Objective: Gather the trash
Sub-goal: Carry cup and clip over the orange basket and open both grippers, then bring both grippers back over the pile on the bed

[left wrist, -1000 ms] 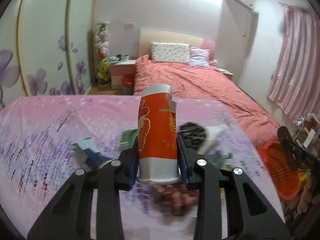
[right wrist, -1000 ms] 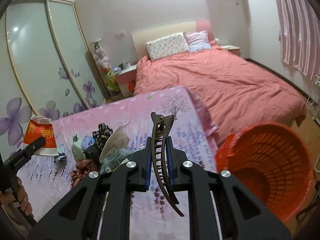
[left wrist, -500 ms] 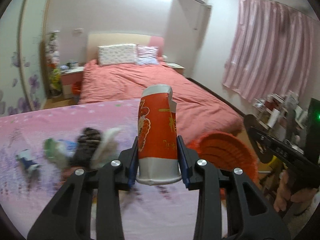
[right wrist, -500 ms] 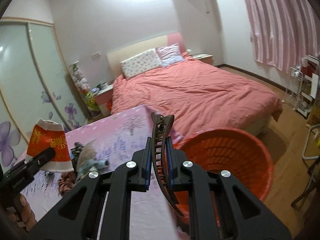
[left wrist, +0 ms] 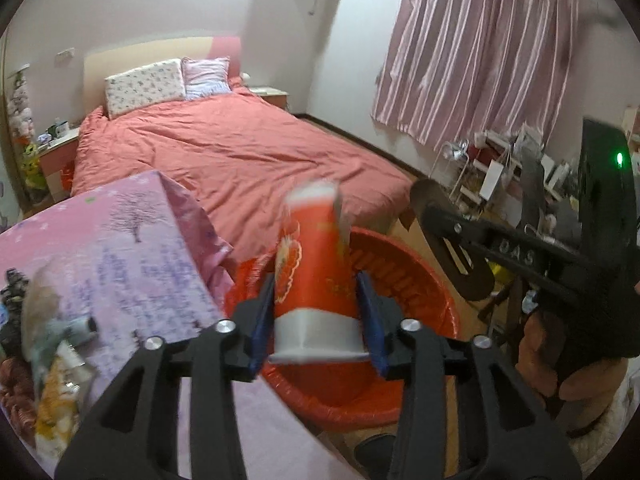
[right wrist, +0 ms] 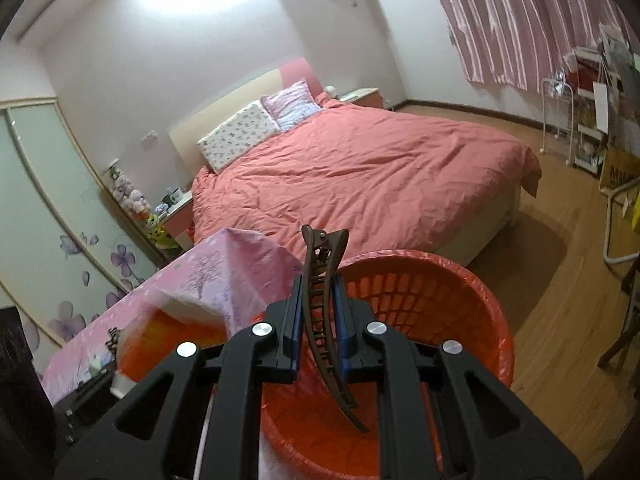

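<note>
**Both grippers over the orange basket**

Since a second ago both hands have swung away from the pink-clothed table and now hang over the orange basket [left wrist: 432, 280] that stands on the floor between the table and the bed. Back then the left wrist view looked across the tabletop at the pile of odds and ends; now that pile [left wrist: 44, 332] sits off at the left edge of the view, and the basket fills the space under the fingers.

The left gripper [left wrist: 316, 320] has the red and white paper cup [left wrist: 312, 280] standing mouth-down between its blue pads, directly above the basket's opening. Its jaws are opening at this moment: a gap shows on either side of the cup's red body, and the cup is blurred, so it looks let go rather than pinched. In the right wrist view the same cup [right wrist: 176, 328] appears as an orange and white smear beside the basket rim.

The right gripper [right wrist: 316, 320] has its fingers clamped close together on a brown hair clip [right wrist: 324, 320], which stands nearly upright between the pads, its curved tail reaching down over the inside of the basket [right wrist: 472, 300].

The red bed [right wrist: 360, 168] lies beyond, with pink curtains [left wrist: 480, 52] on the far wall.
</note>
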Demonstrator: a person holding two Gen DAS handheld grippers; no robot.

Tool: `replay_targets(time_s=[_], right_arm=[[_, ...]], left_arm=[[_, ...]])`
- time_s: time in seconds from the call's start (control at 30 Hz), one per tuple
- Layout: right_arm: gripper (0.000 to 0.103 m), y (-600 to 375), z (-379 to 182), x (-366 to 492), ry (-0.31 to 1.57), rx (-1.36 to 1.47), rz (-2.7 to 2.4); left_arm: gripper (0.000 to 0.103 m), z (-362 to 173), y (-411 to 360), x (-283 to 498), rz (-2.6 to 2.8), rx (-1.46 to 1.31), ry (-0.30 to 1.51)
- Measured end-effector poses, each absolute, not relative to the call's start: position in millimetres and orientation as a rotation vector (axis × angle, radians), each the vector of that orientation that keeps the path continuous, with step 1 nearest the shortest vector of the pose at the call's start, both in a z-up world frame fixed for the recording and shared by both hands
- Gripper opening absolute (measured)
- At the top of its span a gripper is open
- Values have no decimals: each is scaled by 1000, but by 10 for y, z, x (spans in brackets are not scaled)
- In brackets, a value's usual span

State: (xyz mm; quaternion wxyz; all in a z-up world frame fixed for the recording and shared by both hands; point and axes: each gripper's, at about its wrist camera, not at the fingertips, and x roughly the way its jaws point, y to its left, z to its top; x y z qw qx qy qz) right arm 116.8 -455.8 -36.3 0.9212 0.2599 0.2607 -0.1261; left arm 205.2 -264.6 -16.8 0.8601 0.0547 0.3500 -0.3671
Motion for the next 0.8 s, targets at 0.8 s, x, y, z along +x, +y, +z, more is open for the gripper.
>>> replay_targets(time_s=[0.8], right_arm=[[49, -2658, -764, 1409, 735, 331, -1]], left_arm=[[87, -399, 120, 2176, -167, 89, 700]])
